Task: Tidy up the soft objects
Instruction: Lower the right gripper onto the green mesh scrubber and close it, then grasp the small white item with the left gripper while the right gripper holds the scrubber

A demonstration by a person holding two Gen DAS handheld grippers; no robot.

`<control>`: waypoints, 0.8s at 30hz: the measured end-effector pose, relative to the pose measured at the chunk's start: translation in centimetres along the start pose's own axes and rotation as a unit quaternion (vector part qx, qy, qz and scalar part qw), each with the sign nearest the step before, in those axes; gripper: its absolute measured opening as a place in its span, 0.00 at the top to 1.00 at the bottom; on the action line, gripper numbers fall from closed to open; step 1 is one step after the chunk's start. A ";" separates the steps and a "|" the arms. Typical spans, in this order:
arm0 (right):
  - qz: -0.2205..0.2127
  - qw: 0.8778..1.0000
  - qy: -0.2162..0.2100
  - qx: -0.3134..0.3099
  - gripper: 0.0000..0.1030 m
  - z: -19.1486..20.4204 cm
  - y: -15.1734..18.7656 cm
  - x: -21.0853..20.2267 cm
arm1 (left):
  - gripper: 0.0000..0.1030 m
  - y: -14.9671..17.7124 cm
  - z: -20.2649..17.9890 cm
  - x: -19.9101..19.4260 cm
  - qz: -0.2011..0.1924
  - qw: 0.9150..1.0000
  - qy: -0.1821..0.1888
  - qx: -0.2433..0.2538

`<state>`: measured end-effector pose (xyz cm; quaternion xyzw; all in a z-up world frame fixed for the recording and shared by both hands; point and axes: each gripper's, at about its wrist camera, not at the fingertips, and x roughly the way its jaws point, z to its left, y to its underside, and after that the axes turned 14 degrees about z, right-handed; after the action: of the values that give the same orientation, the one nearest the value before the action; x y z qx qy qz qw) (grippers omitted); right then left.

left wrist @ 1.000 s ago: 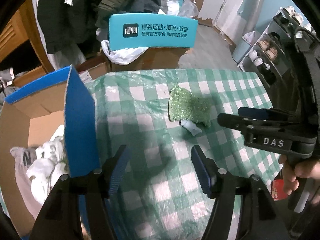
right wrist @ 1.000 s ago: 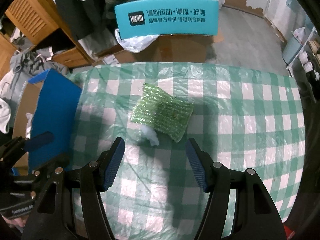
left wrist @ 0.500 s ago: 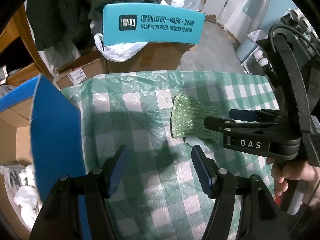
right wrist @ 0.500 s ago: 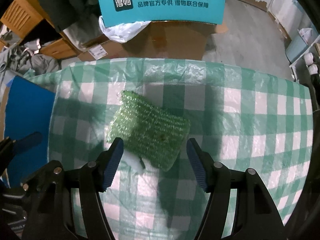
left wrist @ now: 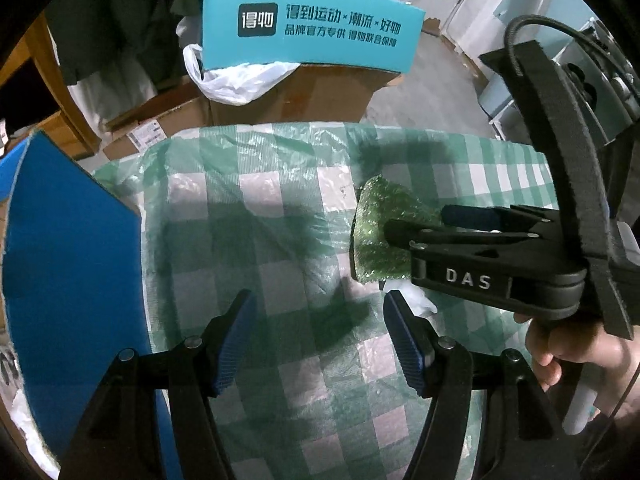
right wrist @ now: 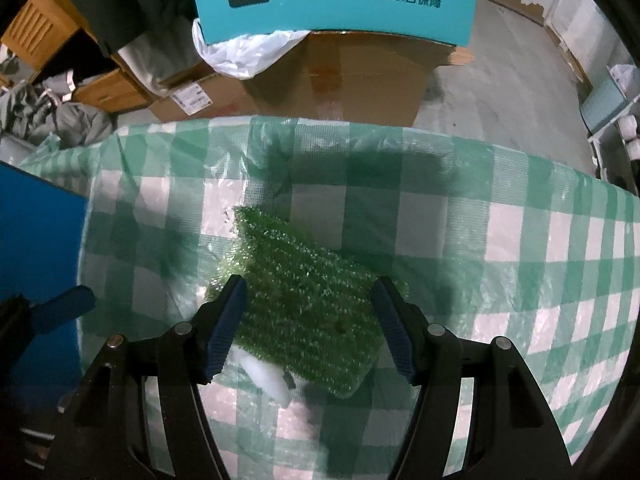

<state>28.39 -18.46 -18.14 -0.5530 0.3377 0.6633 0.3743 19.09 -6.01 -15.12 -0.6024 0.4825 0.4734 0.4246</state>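
The green scouring pad, low centre of frame, looks light, squashy and rough, so the gaping, empty right gripper straddling it should pinch its two side edges.

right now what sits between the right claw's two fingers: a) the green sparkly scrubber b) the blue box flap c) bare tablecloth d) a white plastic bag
a: in the right wrist view the green scrubber lies on the checked tablecloth between the open fingers of the right claw.
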 end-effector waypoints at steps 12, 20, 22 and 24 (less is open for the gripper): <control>-0.002 0.998 0.057 -0.027 0.61 1.7 1.2 1.0 | 0.35 1.1 0.4 1.0 0.012 1.000 0.000 -0.001; 0.018 0.999 0.022 -0.017 0.87 2.0 3.5 1.1 | 0.35 2.3 0.1 0.8 0.017 1.000 -0.003 0.007; 0.020 1.000 0.011 -0.011 0.88 2.0 4.2 1.1 | 0.35 2.6 -0.1 0.7 0.018 1.000 -0.004 0.009; 0.024 1.000 -0.005 -0.003 0.89 1.9 4.9 1.0 | 0.35 2.9 -0.2 0.6 0.018 1.000 -0.005 0.011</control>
<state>23.06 -19.12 -18.61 -0.5429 0.3467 0.6758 0.3584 16.33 -6.82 -15.82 -0.5863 0.4961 0.4787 0.4254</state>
